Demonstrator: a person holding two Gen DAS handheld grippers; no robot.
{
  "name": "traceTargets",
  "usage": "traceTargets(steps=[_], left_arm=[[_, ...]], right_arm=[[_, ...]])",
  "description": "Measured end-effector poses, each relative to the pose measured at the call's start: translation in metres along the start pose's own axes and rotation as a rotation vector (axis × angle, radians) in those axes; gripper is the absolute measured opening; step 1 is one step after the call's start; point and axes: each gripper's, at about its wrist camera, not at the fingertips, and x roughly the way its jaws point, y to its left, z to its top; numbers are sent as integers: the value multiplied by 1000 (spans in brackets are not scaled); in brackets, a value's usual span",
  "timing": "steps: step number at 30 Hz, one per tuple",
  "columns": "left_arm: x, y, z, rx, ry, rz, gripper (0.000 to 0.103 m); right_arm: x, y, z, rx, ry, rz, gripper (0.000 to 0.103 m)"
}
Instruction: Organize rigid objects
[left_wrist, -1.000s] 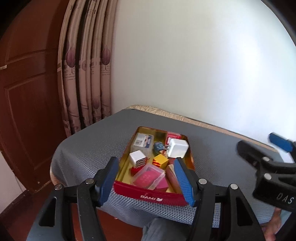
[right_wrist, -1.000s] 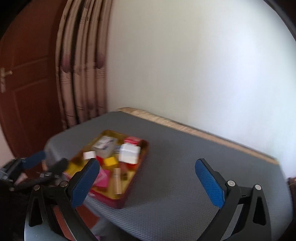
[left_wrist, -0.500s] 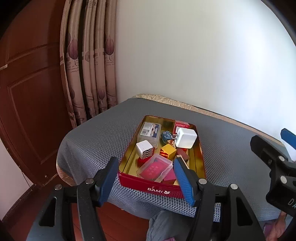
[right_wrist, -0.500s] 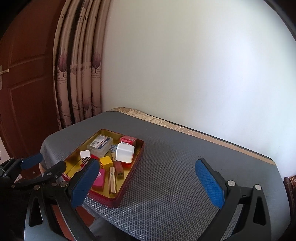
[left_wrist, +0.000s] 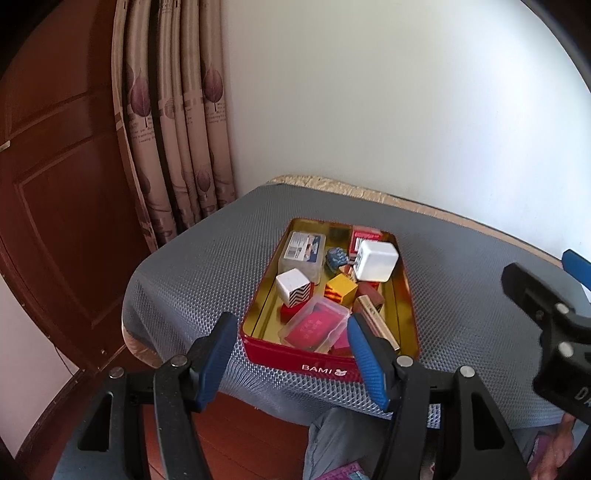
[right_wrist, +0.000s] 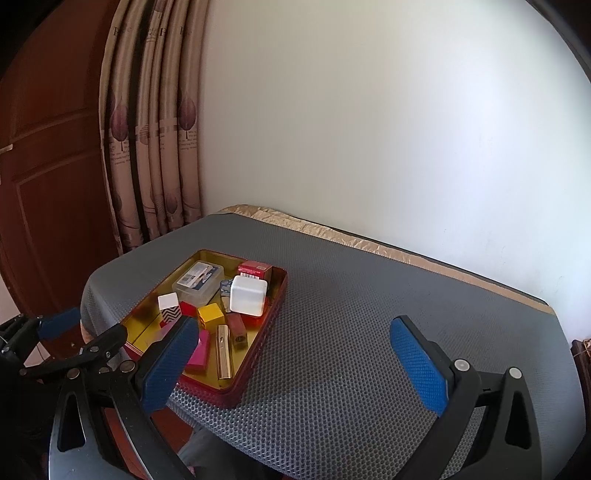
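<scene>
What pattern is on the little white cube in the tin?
Black-and-white zigzag stripes on the white cube's side, seen best in the left wrist view.

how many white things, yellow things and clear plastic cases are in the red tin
white: 2, charger block and zigzag cube
yellow: 1, yellow cube
clear plastic cases: 2, labelled case and pink-card case
total: 5
</scene>
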Motion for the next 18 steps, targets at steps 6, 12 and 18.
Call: traceTargets(steps=[6,12,18], left_arm=[[-4,-2,0,12,-14,-2,64],[1,2,1,-13,15,-6,66],[5,4,0,-19,31,13,66]], right_arm=[[-1,3,-1,-7,1,11,103],[0,1,0,-5,7,23,103],[-1,5,-1,-15,9,25,103]])
